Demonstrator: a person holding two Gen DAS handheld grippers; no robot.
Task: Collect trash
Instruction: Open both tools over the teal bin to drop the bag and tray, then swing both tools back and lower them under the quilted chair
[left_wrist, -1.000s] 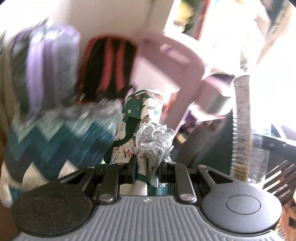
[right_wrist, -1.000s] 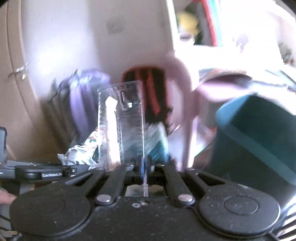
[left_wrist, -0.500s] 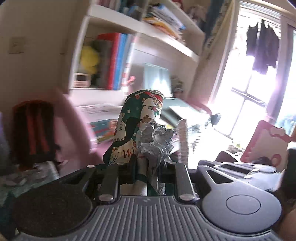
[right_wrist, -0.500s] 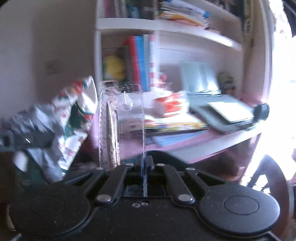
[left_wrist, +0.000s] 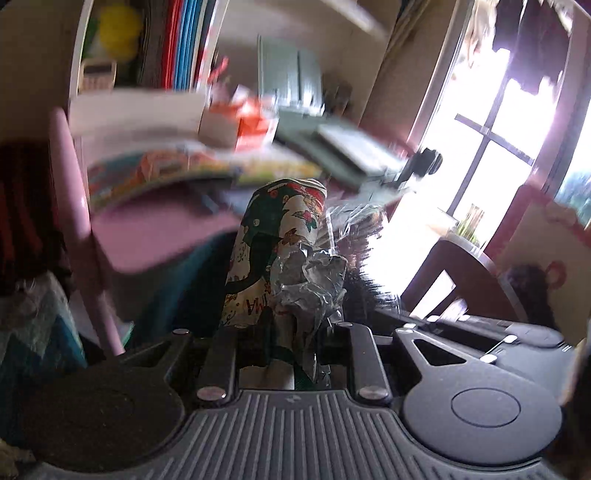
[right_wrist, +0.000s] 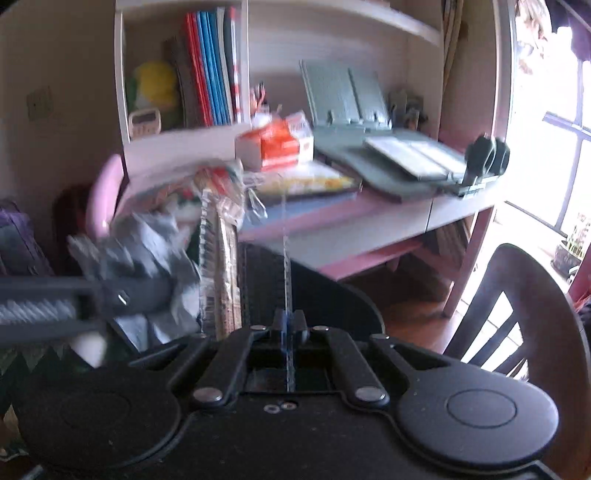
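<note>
My left gripper (left_wrist: 291, 332) is shut on a crumpled wad of patterned Christmas wrapping paper (left_wrist: 266, 236) and silver foil (left_wrist: 310, 280), held up in the air. My right gripper (right_wrist: 287, 325) is shut on a clear plastic package (right_wrist: 236, 258) with a ribbed brownish insert, held upright. In the right wrist view the left gripper (right_wrist: 74, 299) and its foil and paper (right_wrist: 147, 236) show at the left, close beside the clear package. In the left wrist view the clear package (left_wrist: 351, 218) shows just right of the paper.
A pink desk (right_wrist: 369, 214) with books, an orange box (right_wrist: 280, 140) and a grey book stand (right_wrist: 369, 122) stands ahead, shelves above. A pink chair (left_wrist: 74, 206) is at the left, a dark wooden chair (right_wrist: 517, 314) at the right, a bright window (left_wrist: 498, 129) beyond.
Both grippers have swung from the floor with bags and the pink chair round toward the desk and window, then tilted a little lower. Both kept their hold on the trash.
</note>
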